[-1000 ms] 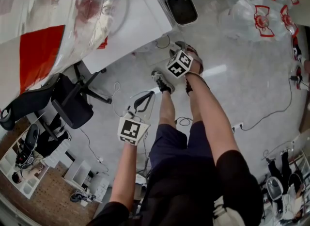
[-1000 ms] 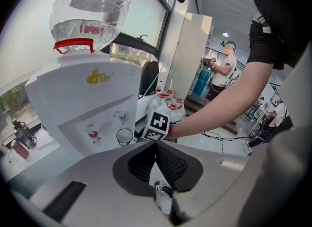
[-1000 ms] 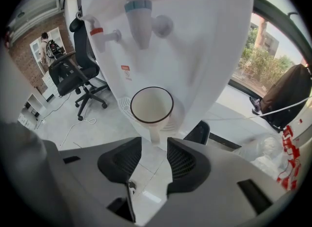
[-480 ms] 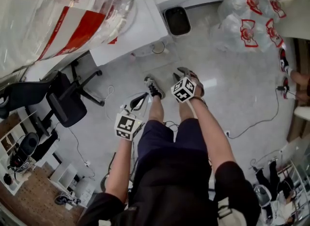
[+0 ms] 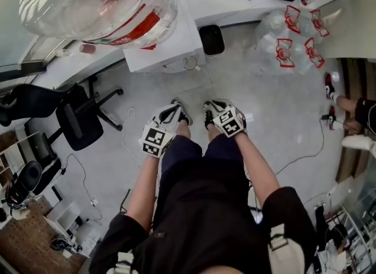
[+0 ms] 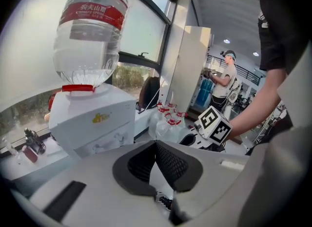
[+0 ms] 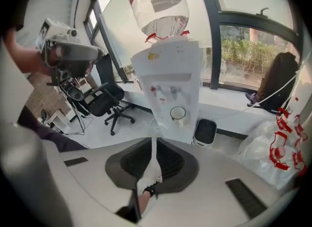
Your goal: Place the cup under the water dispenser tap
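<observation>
A white cup with a dark rim (image 7: 177, 113) stands in the recess of the white water dispenser (image 7: 170, 75), below its taps, and shows only in the right gripper view. A large clear bottle (image 5: 100, 2) tops the dispenser (image 5: 167, 49). My right gripper (image 7: 153, 141) hangs well back from it. Its jaws have just been closing and stand a thin slit apart with nothing between them. My left gripper (image 6: 156, 144) is shut and empty, its pads meeting at the tips. In the head view both grippers, left (image 5: 167, 115) and right (image 5: 215, 108), hang over the person's shoes.
A black bin (image 5: 211, 39) sits on the floor beside the dispenser. A black office chair (image 5: 76, 123) stands to the left. Bags of wrapped bottles (image 5: 288, 37) lie at the back right. Cables run across the floor (image 5: 305, 149). Another person (image 6: 224, 77) stands further off.
The right gripper has drawn back from the dispenser toward the body, and the left has risen a little. The head view has swung so that the whole bottle shows.
</observation>
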Available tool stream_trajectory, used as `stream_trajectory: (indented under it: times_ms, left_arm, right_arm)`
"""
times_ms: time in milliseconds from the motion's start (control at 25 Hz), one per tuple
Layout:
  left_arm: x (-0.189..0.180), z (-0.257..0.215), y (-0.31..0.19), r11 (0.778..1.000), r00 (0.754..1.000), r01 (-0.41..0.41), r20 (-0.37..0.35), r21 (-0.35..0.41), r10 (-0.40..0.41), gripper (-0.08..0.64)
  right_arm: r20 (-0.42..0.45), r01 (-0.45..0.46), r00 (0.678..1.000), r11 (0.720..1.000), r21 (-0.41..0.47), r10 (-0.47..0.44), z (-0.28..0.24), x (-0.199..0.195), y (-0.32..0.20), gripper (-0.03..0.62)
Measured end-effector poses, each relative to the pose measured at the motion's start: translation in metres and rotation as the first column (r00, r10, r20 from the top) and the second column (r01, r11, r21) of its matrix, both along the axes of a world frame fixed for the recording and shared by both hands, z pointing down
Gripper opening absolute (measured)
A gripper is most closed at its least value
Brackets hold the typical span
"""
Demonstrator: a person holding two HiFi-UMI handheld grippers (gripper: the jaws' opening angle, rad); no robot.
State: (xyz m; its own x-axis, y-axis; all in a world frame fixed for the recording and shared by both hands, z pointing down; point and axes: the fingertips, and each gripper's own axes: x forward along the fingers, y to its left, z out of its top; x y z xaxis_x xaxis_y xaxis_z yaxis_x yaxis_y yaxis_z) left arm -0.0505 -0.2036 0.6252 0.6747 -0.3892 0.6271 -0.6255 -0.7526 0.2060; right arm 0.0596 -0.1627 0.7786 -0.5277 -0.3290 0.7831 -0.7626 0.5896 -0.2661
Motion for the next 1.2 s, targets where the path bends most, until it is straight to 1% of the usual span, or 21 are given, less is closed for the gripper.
stream_trajectory:
  times_ms: [120, 240, 360, 440, 520, 640, 800, 1000, 1200]
  left_arm:
    - [0.000, -0.019, 0.000, 1.000, 1.000, -0.002, 0.001, 0.028, 0.002, 0.000]
    - [0.002, -0.031, 0.002, 0.999, 1.000, 0.000, 0.002, 0.050, 0.000, 0.000]
    - [0.008, -0.039, 0.007, 0.997, 1.000, -0.017, 0.009, 0.071, 0.017, 0.000]
    - [0.007, -0.045, 0.009, 0.997, 1.000, -0.020, 0.009, 0.081, 0.019, 0.000]
    - [0.005, -0.052, 0.013, 0.996, 1.000, -0.016, -0.002, 0.084, 0.016, 0.000]
    - [0.009, -0.063, 0.017, 0.996, 1.000, -0.011, -0.025, 0.091, 0.013, 0.000]
    - [0.024, -0.076, 0.008, 0.992, 0.999, -0.014, -0.049, 0.128, 0.020, 0.000]
    - [0.031, -0.093, -0.007, 0.985, 0.997, -0.013, -0.074, 0.169, 0.025, 0.000]
    - [0.029, -0.098, -0.014, 0.983, 0.997, -0.016, -0.069, 0.183, 0.029, 0.000]
  right_arm:
    - [0.042, 0.022, 0.999, 1.000, 0.017, -0.022, -0.036, 0.002, 0.001, 0.009]
    - [0.054, 0.041, 0.998, 0.997, 0.067, -0.044, -0.066, 0.006, -0.009, 0.002]
    - [0.067, 0.033, 0.997, 0.992, 0.121, -0.041, -0.094, 0.013, -0.021, 0.002]
    - [0.076, 0.027, 0.996, 0.988, 0.154, -0.040, -0.112, 0.011, -0.030, 0.002]
    - [0.083, 0.035, 0.995, 0.984, 0.173, -0.050, -0.129, 0.005, -0.031, -0.003]
    - [0.084, 0.074, 0.992, 0.977, 0.201, -0.093, -0.150, -0.002, -0.029, -0.003]
    - [0.057, 0.123, 0.989, 0.971, 0.203, -0.137, -0.158, 0.001, -0.021, -0.005]
    - [0.045, 0.103, 0.992, 0.973, 0.206, -0.114, -0.163, 0.012, -0.013, -0.005]
    - [0.025, 0.097, 0.994, 0.968, 0.233, -0.106, -0.175, 0.019, -0.022, -0.003]
